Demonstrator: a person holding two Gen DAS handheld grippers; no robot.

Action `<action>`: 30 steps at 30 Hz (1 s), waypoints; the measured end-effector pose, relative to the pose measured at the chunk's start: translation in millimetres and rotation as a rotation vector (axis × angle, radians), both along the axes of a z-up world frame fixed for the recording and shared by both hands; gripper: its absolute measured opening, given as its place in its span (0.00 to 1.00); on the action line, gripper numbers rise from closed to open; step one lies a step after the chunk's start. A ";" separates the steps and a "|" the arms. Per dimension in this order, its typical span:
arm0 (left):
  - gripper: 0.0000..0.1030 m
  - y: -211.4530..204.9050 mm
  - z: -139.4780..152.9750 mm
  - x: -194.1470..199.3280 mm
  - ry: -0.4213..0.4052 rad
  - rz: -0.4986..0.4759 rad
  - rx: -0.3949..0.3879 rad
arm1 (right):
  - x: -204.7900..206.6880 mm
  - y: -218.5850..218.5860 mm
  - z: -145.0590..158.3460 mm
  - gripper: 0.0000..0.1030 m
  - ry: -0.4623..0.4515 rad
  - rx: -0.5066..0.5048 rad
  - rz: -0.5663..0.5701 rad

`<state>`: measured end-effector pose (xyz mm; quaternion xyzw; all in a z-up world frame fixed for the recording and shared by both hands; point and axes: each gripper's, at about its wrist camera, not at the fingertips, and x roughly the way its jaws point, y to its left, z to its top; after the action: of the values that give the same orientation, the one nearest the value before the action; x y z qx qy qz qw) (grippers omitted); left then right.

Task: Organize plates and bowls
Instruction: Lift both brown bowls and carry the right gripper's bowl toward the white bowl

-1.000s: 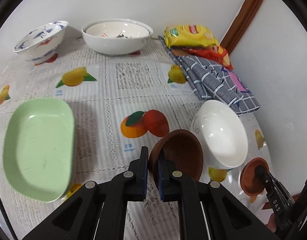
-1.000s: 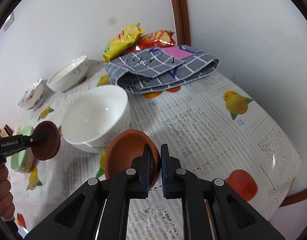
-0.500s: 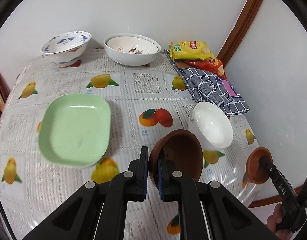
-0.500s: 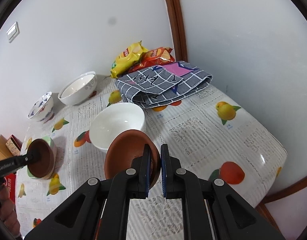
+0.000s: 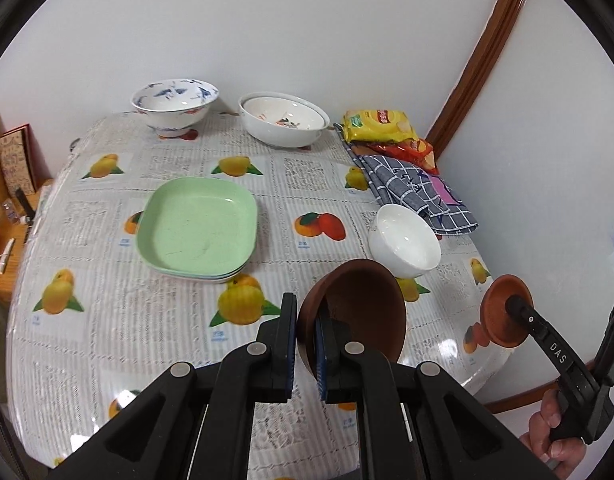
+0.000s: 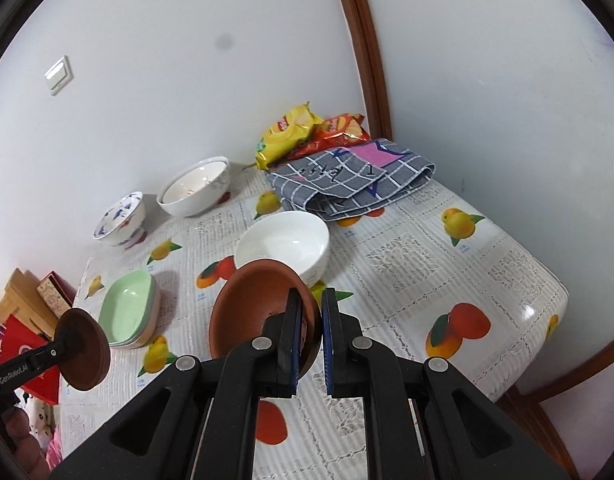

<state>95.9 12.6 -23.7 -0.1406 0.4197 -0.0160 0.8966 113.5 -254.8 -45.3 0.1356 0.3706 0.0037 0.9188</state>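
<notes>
Your left gripper [image 5: 305, 342] is clamped on the rim of a dark brown clay bowl [image 5: 361, 306]; your right gripper [image 6: 308, 338] pinches a second reddish-brown clay bowl [image 6: 255, 308]. Both bowls hang above the fruit-print tablecloth [image 5: 119, 320]. Only the right view shows the wall switch [image 6: 59, 75]; only the left shows the "DAS" lettering [image 5: 558, 353]. The right view reads "GenRobot.AI" [image 6: 14, 375]. Since a second ago both have risen, the stacked pale green plates [image 5: 197, 228] and white bowl [image 5: 405, 240] looking smaller.
</notes>
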 end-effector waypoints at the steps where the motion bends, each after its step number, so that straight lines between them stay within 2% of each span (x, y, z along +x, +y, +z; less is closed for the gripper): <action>1: 0.08 2.1 0.4 -3.6 -0.001 0.002 -0.005 | -2.3 1.3 1.1 0.09 -0.001 0.001 0.003; 12: 0.08 5.9 -4.5 -23.2 -0.010 0.016 -0.007 | -16.0 9.2 4.2 0.09 -0.022 0.011 0.015; 30: 0.08 5.3 -8.1 -10.8 0.002 0.014 -0.006 | -0.2 12.7 -6.8 0.09 0.001 0.011 0.029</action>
<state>85.1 18.0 -31.8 -0.1463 0.4197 -0.0107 0.8957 113.3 -242.2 -52.1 0.1354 0.3729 0.0188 0.9177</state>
